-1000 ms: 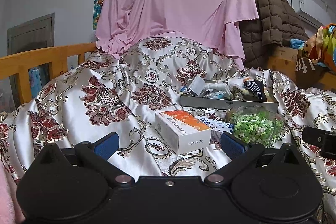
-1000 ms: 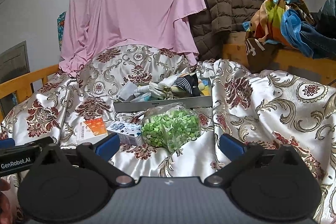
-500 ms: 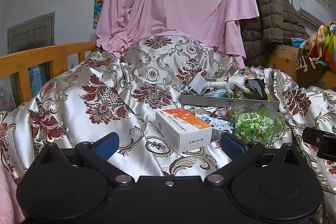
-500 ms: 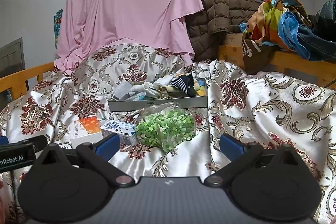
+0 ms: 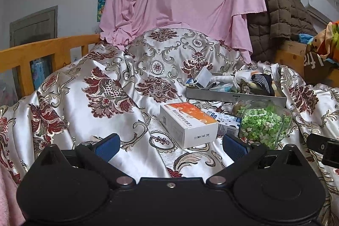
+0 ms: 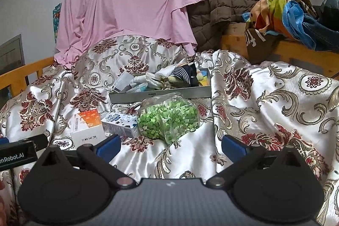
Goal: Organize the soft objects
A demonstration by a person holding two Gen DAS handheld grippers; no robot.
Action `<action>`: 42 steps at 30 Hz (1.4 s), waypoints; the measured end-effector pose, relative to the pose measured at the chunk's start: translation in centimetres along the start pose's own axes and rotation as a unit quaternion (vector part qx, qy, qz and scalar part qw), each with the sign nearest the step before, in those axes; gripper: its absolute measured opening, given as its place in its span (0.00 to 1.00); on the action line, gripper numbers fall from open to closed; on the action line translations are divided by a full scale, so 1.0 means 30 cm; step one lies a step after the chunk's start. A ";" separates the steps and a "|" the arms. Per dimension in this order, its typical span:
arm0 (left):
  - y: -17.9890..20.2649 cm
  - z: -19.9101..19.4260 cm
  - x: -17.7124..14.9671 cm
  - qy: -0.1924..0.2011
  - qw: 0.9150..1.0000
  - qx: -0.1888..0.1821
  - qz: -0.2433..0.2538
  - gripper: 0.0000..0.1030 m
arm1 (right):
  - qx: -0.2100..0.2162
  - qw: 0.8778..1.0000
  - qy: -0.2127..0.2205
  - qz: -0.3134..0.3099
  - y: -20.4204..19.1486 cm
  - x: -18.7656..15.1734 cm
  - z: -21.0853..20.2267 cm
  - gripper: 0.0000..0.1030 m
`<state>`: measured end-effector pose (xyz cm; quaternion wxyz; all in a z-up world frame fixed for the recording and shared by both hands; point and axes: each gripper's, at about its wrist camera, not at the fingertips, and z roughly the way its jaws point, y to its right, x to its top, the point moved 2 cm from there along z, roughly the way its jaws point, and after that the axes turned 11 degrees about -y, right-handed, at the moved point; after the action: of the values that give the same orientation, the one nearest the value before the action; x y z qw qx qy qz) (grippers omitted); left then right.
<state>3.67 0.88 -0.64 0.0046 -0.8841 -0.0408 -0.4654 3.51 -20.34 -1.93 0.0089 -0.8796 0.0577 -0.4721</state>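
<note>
You held the left gripper [image 5: 169, 144] and right gripper [image 6: 170, 144] low over the floral quilt [image 6: 264, 99], both spread wide and empty. The bag of green pieces [image 6: 168, 120] lay just beyond, with the gray tray [image 6: 161, 95] of soft items behind it.

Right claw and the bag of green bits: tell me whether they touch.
Apart. The right wrist view shows the right claw open, with patterned bedspread visible between its blue fingertips and the bag of green bits, which lies farther ahead.
</note>
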 end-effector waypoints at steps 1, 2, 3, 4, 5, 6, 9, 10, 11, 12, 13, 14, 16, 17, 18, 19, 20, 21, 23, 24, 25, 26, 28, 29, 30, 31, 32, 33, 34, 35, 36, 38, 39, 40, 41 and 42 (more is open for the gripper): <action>0.001 0.000 0.001 0.000 1.000 0.000 0.001 0.99 | 0.000 1.000 -0.001 0.000 0.000 0.000 0.001 1.00; 0.002 0.000 0.001 0.000 1.000 0.000 0.003 0.99 | 0.000 1.000 -0.002 0.001 0.000 0.000 0.002 1.00; 0.003 0.001 0.003 -0.001 1.000 0.001 0.004 0.99 | -0.001 1.000 -0.003 0.001 0.001 -0.001 0.003 1.00; 0.003 0.001 0.003 -0.001 1.000 0.001 0.004 0.99 | 0.000 1.000 -0.004 0.002 0.001 -0.001 0.004 1.00; 0.003 0.001 0.003 -0.001 1.000 0.001 0.003 0.99 | 0.000 1.000 -0.004 0.002 0.002 -0.001 0.005 1.00; 0.004 0.001 0.003 -0.001 1.000 0.001 0.003 0.99 | 0.001 1.000 -0.004 0.001 0.002 -0.001 0.005 1.00; 0.004 0.003 0.002 -0.002 1.000 0.001 0.002 0.99 | 0.002 1.000 -0.004 -0.003 -0.002 -0.001 0.005 1.00; 0.005 0.003 0.001 -0.003 1.000 0.001 0.002 0.99 | 0.002 1.000 -0.004 -0.003 -0.003 -0.001 0.005 1.00; 0.004 0.005 0.001 -0.003 1.000 0.001 0.002 0.99 | 0.002 1.000 -0.004 -0.004 -0.003 -0.001 0.006 1.00; 0.003 0.005 0.001 -0.003 1.000 0.001 0.002 0.99 | 0.002 1.000 -0.005 -0.005 -0.003 -0.001 0.006 1.00; 0.003 0.005 0.001 -0.003 1.000 0.001 0.002 0.99 | 0.002 1.000 -0.005 -0.004 -0.004 -0.001 0.007 1.00; 0.004 0.005 0.001 -0.003 1.000 0.001 0.002 0.99 | 0.001 1.000 -0.006 -0.004 -0.003 0.000 0.008 1.00; 0.004 0.004 0.001 -0.003 1.000 0.001 0.002 0.99 | 0.001 1.000 -0.007 -0.002 -0.001 -0.001 0.009 1.00; 0.004 0.004 0.001 -0.003 1.000 0.001 0.002 0.99 | 0.001 1.000 -0.007 -0.002 0.000 -0.001 0.010 1.00; 0.004 0.004 0.002 -0.003 1.000 0.001 0.002 0.99 | 0.001 1.000 -0.007 -0.001 0.001 -0.001 0.010 1.00; 0.004 0.004 0.001 -0.003 1.000 0.001 0.002 0.99 | 0.001 1.000 -0.008 0.000 0.002 -0.001 0.010 1.00; 0.003 0.005 0.002 -0.003 1.000 0.001 0.002 0.99 | 0.001 1.000 -0.008 -0.001 0.002 0.000 0.010 1.00; 0.004 0.005 0.002 -0.003 1.000 0.001 0.002 0.99 | 0.001 1.000 -0.008 -0.001 0.002 0.000 0.010 1.00; 0.004 0.004 0.002 -0.003 1.000 0.001 0.002 0.99 | 0.001 1.000 -0.008 -0.001 0.002 0.000 0.010 1.00; 0.004 0.004 0.002 -0.004 1.000 0.001 0.003 0.99 | 0.001 1.000 -0.008 -0.001 0.003 0.000 0.010 1.00; 0.004 0.004 0.001 -0.004 1.000 0.001 0.003 0.99 | 0.001 1.000 -0.008 -0.001 0.002 0.000 0.010 1.00; 0.004 0.004 0.002 -0.004 1.000 0.001 0.002 0.99 | 0.001 1.000 -0.008 -0.001 0.001 0.000 0.010 1.00; 0.005 0.004 0.001 -0.004 1.000 0.002 0.002 0.99 | 0.001 1.000 -0.009 -0.001 0.002 -0.002 0.011 1.00; 0.005 0.003 0.001 -0.004 1.000 0.001 0.002 0.99 | 0.001 1.000 -0.009 -0.001 0.003 -0.003 0.012 1.00; 0.005 0.004 0.002 -0.003 1.000 0.001 0.002 0.99 | 0.001 1.000 -0.009 -0.001 0.003 -0.003 0.012 1.00; 0.005 0.004 0.002 -0.003 1.000 0.002 0.002 0.99 | 0.000 1.000 -0.009 -0.001 0.003 -0.003 0.012 1.00; 0.005 0.004 0.002 -0.004 1.000 0.002 0.002 0.99 | 0.001 1.000 -0.009 -0.001 0.003 -0.002 0.012 1.00; 0.005 0.004 0.002 -0.004 1.000 0.001 0.002 0.99 | 0.001 1.000 -0.009 -0.001 0.003 -0.002 0.012 1.00; 0.005 0.004 0.002 -0.004 1.000 0.002 0.002 0.99 | 0.001 1.000 -0.009 -0.001 0.003 -0.002 0.012 1.00; 0.004 0.004 0.002 -0.004 1.000 0.002 0.002 0.99 | 0.000 1.000 -0.009 -0.001 0.003 -0.002 0.012 1.00; 0.004 0.004 0.002 -0.004 1.000 0.001 0.002 0.99 | 0.000 1.000 -0.010 -0.001 0.003 -0.002 0.012 1.00; 0.004 0.004 0.003 -0.004 1.000 0.002 0.003 0.99 | 0.000 1.000 -0.010 0.000 0.005 -0.005 0.014 1.00; 0.004 0.004 0.003 -0.004 1.000 0.002 0.003 0.99 | 0.000 1.000 -0.010 0.000 0.005 -0.005 0.014 1.00; 0.004 0.004 0.002 -0.004 1.000 0.002 0.003 0.99 | 0.000 1.000 -0.010 0.000 0.005 -0.006 0.014 1.00; 0.004 0.004 0.002 -0.004 1.000 0.002 0.003 0.99 | 0.001 1.000 -0.010 0.000 0.005 -0.005 0.014 1.00; 0.005 0.003 0.002 -0.004 1.000 0.002 0.003 0.99 | 0.001 1.000 -0.010 0.000 0.006 -0.005 0.014 1.00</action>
<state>3.79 0.75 -0.65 0.0071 -0.8859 -0.0393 -0.4622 3.75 -20.50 -2.30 0.0099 -0.8844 0.0572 -0.4631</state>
